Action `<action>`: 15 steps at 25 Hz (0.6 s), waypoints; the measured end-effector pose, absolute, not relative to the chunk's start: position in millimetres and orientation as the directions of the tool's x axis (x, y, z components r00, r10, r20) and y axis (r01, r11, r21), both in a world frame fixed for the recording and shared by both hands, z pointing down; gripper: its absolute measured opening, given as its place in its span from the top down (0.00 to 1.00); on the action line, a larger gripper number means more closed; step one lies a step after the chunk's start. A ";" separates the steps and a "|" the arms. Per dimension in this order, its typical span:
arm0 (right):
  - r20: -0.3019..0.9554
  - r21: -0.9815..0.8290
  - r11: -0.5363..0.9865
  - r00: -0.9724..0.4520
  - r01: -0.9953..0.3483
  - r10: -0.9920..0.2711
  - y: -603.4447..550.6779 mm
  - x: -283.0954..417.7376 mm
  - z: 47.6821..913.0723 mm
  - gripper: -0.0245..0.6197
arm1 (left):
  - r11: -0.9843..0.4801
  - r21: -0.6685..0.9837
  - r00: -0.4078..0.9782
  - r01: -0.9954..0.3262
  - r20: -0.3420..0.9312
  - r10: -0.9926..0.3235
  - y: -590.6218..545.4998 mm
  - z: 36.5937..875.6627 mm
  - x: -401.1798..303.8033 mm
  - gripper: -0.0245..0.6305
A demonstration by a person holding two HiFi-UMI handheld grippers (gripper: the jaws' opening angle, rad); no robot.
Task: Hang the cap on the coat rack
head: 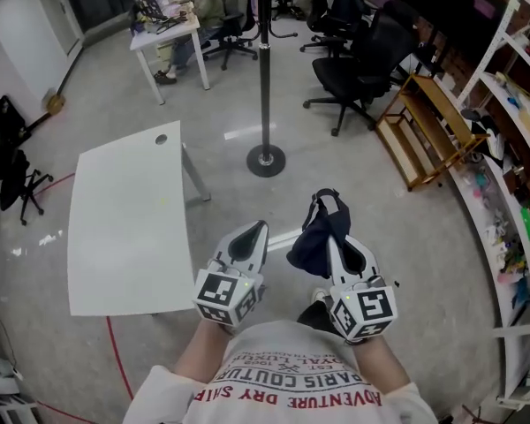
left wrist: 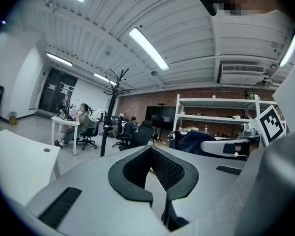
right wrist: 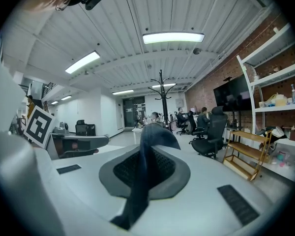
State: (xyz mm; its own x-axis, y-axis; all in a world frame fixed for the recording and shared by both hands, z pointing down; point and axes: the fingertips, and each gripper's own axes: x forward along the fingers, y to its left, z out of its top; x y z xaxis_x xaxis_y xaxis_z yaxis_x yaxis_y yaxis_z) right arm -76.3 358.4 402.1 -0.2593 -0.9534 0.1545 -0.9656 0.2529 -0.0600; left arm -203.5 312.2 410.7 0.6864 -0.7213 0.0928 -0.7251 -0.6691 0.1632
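A dark navy cap [head: 316, 233] is pinched between the jaws of my right gripper [head: 332, 237], which is shut on its fabric. In the right gripper view the cap [right wrist: 146, 167] runs as a blue strip through the closed pads of the right gripper [right wrist: 150, 149]. To its left, my left gripper [head: 258, 229] is shut with nothing in it, and its pads meet at the tip [left wrist: 150, 149]. The black coat rack [head: 265, 82] stands ahead on a round base [head: 266, 161]. Its hooked top shows in both gripper views [left wrist: 119, 80] [right wrist: 162, 88]. From the left gripper view the cap [left wrist: 191, 139] shows to the right.
A white table [head: 128, 223] stands at my left. Black office chairs [head: 358, 69] and a low wooden rack [head: 428, 131] are at the right, behind the pole. White shelving [head: 512, 148] lines the right wall. A person sits at a desk [head: 163, 29] at the back. A red cable [head: 115, 352] lies on the floor.
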 end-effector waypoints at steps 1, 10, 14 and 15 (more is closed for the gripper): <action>0.151 -0.063 0.266 -0.273 -0.962 -0.950 349.7 -65.1 402.0 0.93 | -0.661 0.152 0.677 -0.735 0.097 -0.730 304.6 410.8 -192.3 0.96; 0.157 -0.058 0.405 -0.409 -0.913 -0.899 260.9 40.4 389.2 0.93 | -0.591 0.109 0.600 -0.799 0.091 -0.795 228.7 386.6 -82.9 0.96; 0.153 -0.054 0.429 -0.432 -0.902 -0.889 222.4 87.5 383.1 0.93 | -0.554 0.107 0.563 -0.826 0.085 -0.822 196.9 380.2 -42.4 0.96; 0.157 -0.053 0.435 -0.437 -0.899 -0.886 214.9 95.9 384.3 0.93 | -0.548 0.110 0.557 -0.829 0.087 -0.826 190.7 381.7 -34.5 0.96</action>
State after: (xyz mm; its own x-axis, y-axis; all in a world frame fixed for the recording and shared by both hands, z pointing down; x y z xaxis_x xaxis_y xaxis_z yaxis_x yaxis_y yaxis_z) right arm 95.9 214.9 384.3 -0.4373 -0.8855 0.1567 -0.8991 0.4346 -0.0531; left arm -34.5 190.7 381.7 0.5571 -0.8259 0.0870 -0.8293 -0.5478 0.1101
